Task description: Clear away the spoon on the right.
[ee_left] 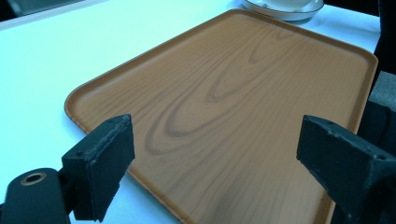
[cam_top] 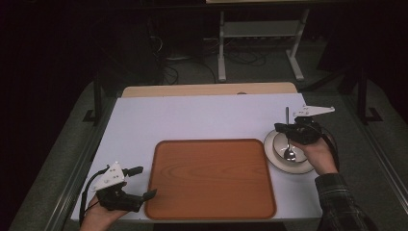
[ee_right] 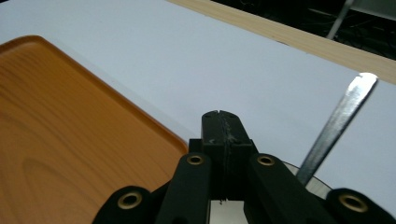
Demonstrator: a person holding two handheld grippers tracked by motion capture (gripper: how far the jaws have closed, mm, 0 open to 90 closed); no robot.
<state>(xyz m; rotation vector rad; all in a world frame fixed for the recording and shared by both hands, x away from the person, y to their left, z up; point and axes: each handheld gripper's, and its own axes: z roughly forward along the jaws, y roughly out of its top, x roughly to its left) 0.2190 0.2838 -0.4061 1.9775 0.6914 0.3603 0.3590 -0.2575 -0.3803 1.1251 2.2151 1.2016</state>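
Observation:
A brown wood-grain tray [cam_top: 211,178] lies in the middle of the white table [cam_top: 192,115]. To its right, a white bowl [cam_top: 280,144] sits on a white plate [cam_top: 269,153], and a metal spoon [cam_top: 287,115] leans in the bowl with its handle pointing away. My right gripper [cam_top: 279,127] hovers over the bowl, jaws shut with nothing between them; in the right gripper view [ee_right: 223,122] the spoon handle [ee_right: 336,123] rises just beside it. My left gripper [cam_top: 146,182] is open at the tray's near left corner, and its view [ee_left: 219,158] looks across the tray [ee_left: 243,93].
A pale wooden strip [cam_top: 207,89] runs along the table's far edge. Beyond it stand a white frame's legs [cam_top: 260,29] and cables on a dark floor. The plate's rim [ee_left: 285,11] shows past the tray's far corner. Bare white table lies behind the tray.

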